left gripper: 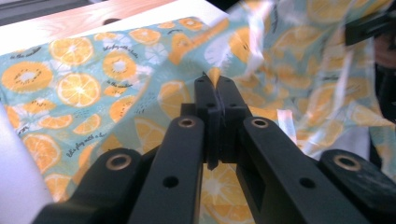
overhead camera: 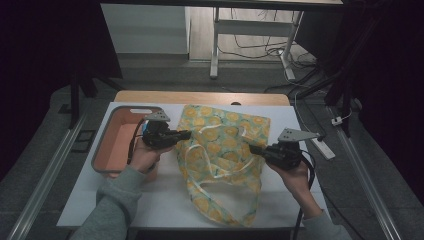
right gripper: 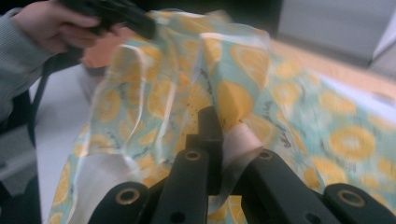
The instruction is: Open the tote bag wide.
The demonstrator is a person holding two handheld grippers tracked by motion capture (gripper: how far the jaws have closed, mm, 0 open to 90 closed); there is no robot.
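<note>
At the centre of the high view, a soft fabric tote bag [overhead camera: 222, 160] printed with orange slices on pale turquoise is spread, rumpled, on a white tabletop [overhead camera: 165, 200]. Pale ribbon-like handles [overhead camera: 212, 131] are looped across its creased cloth. From the left of the frame, the left gripper [overhead camera: 186, 134], black and hard-edged, is held level, its jaws pressed together on the bag's left edge; in the left gripper view a small fold of printed fabric is seen pinched at the tips. From the right, the right gripper [overhead camera: 253, 149] is clamped on the bag's right edge; in the right gripper view cloth and pale lining are gathered between its jaws. At mid-left, a rectangular salmon-pink bin [overhead camera: 112, 145] with a grey rim and rounded corners is set beside the bag.
</note>
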